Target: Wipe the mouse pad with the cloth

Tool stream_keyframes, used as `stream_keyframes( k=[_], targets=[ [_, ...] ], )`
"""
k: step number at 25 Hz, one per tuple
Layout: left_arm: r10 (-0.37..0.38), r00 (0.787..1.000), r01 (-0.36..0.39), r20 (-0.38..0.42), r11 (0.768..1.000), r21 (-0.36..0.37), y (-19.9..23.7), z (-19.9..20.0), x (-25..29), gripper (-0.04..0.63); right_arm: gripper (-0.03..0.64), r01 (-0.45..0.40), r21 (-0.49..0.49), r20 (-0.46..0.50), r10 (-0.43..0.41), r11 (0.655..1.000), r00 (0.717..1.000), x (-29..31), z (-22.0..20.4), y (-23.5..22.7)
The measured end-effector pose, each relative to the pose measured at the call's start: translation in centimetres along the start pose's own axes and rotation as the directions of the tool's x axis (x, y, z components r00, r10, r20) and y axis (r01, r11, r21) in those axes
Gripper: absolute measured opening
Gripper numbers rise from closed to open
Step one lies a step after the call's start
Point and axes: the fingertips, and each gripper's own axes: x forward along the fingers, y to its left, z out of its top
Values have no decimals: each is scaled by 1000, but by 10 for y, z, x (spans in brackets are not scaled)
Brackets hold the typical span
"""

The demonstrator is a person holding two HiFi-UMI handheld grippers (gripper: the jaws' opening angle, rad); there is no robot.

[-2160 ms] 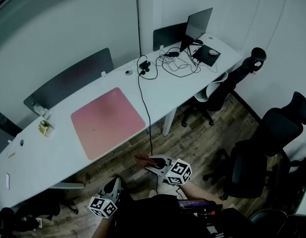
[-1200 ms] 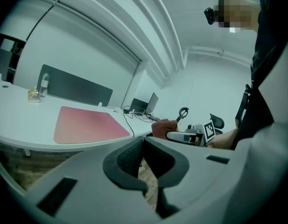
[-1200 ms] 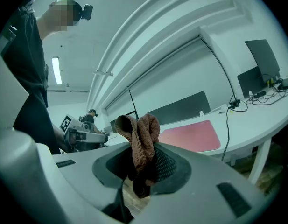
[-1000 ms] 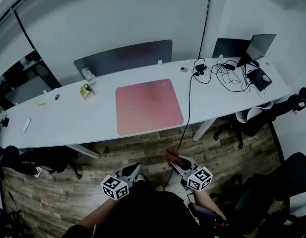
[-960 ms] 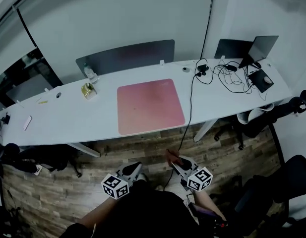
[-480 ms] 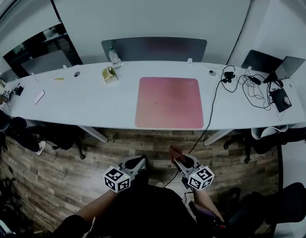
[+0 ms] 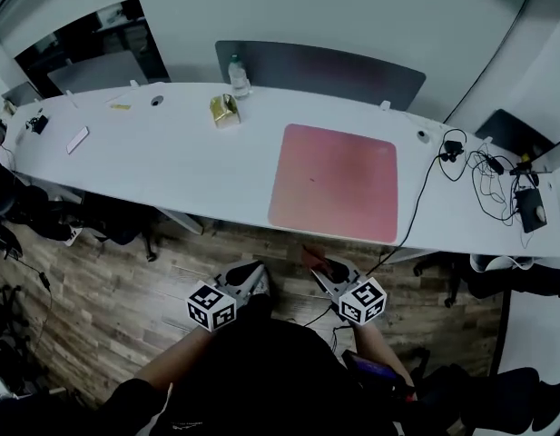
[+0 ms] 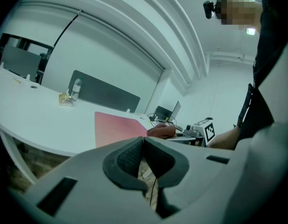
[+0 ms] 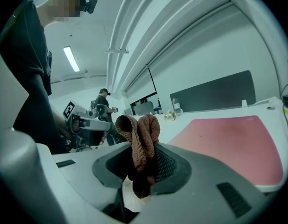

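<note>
Wood-plank floor (image 7: pixel 107 307) lies under the left gripper (image 7: pixel 251 273) and the right gripper (image 7: pixel 318 267), and a strip of it separates them from the front edge of the long white desk (image 7: pixel 152 166).

First thing on that desk is the pink mouse pad (image 7: pixel 334 182). It lies flat, close to the front edge and ahead of the right gripper. A black cable (image 7: pixel 414 209) runs down the pad's right side and drops over the desk edge toward the floor, close to the right gripper. That is the one thing crowding the approach.

Further back, left of the pad, sits a small yellowish object (image 7: pixel 224 110) with a clear bottle (image 7: pixel 235 73) just behind it. Both are near the dark divider panel (image 7: pixel 325 66) along the desk's back edge. Far left there is a slim white device (image 7: pixel 78 139); far right, a tangle of cords (image 7: pixel 493 175).

Now the jaws. On the left gripper the pads are pressed together with nothing between them. The right gripper is clamped tight on the rust-brown cloth (image 9: pixel 140 139), which bunches in a folded loop above the pads, with a dark end hanging below. From the head view it shows as a reddish tuft at the jaw tips.

Both grippers are held low and close to the person's body, side by side, jaws pointing toward the desk and marker cubes toward the person. The cloth is well apart from the mouse pad, out over the floor.
</note>
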Motion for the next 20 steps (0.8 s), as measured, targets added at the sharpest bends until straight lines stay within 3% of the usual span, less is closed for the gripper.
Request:
stream_keyframes(
  k=[7,13,16,20],
  targets=[
    [41,999,-40,8,999,-30,56,20,9,9,115,-93,-70,-136,82,993,987,64,3,-15],
    [32,999,-32,0,998,-48,96,36,25,9,115,-160,-35,-253,146,987,956,106,0,-32],
    [15,1000,-15,-9,998,-54,112,43,33,9,115,-197,-13,-347,181,980,920,126,-12,-38],
    [0,1000,0,-8,998,-59,133,57,41,9,115,-297,-28,-505,243,954,828,149,-34,-35]
  ],
)
